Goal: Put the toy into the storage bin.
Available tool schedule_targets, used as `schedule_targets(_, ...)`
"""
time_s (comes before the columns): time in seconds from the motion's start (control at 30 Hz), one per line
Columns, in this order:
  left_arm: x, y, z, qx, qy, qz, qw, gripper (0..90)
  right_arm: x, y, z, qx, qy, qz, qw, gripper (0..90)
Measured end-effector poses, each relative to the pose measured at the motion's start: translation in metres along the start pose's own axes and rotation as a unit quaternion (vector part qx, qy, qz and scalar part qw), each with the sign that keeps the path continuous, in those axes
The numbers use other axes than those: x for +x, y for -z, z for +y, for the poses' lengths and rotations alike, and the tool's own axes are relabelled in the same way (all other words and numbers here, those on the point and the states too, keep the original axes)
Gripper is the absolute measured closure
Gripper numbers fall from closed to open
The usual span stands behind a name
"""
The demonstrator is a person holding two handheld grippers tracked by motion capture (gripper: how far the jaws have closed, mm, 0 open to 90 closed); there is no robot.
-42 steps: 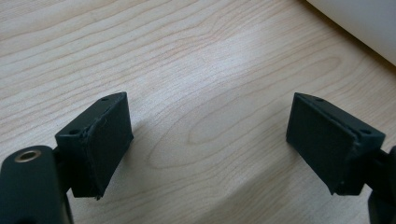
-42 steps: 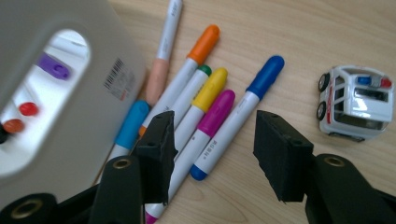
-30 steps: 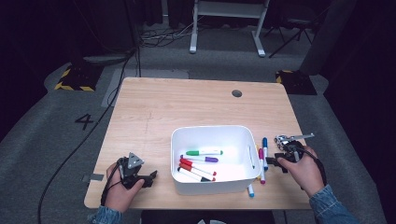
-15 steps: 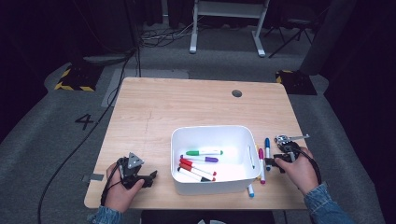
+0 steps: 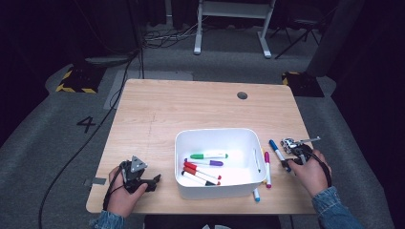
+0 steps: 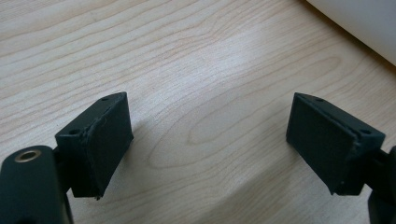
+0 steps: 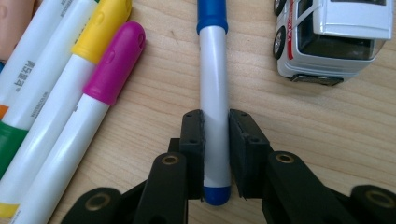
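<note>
The right tongs [image 7: 215, 154] have just closed on one blue marker [image 7: 214, 88], their pads clamped on either side of its white barrel near the tail end. In the right gripper view the marker's long axis runs straight away from the tongs, blue cap at the far end, blue tail plug at the near end. In the high view the blue marker [image 5: 276, 150] lies on the tabletop [image 5: 191, 109] just right of the tub [image 5: 217, 136], its long axis slanting, cap end up and to the left, away from the person, tail end at the right tongs [image 5: 292, 162].

Counted in the high view: one white tub holding four markers, a green [image 5: 208, 155], a purple [image 5: 204, 162] and two red [image 5: 200, 174]. Between the tub and the blue marker lies one pink marker [image 5: 267, 167], with a yellow-capped one [image 7: 100, 18] beside it in the right gripper view. One toy car [image 7: 336, 37], white, stands just right of the blue marker's cap end.

The left tongs [image 6: 208, 140] stand wide apart over bare wood, nothing between them. In the high view the left tongs [image 5: 155, 181] rest on the tabletop left of the tub.
</note>
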State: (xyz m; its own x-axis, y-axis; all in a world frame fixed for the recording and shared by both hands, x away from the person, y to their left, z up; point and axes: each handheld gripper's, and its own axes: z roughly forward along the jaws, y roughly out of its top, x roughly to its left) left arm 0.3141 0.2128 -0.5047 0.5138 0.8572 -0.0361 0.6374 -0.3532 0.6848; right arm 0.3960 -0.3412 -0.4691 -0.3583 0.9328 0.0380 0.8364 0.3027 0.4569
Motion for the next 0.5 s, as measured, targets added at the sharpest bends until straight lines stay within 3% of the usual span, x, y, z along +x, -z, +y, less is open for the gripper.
schedule_targets(0.2, 0.0, 0.0, 0.0, 0.0, 0.0, 0.0, 1.0, 14.5, -0.002, 0.004, 0.001, -0.003, 0.001, 0.009, 1.0, 76.4)
schedule_targets(0.5, 0.0, 0.0, 0.0, 0.0, 0.0, 0.0, 1.0, 14.5, 0.001, 0.028, 0.007, -0.028, 0.009, 0.02, 0.9994, 76.4)
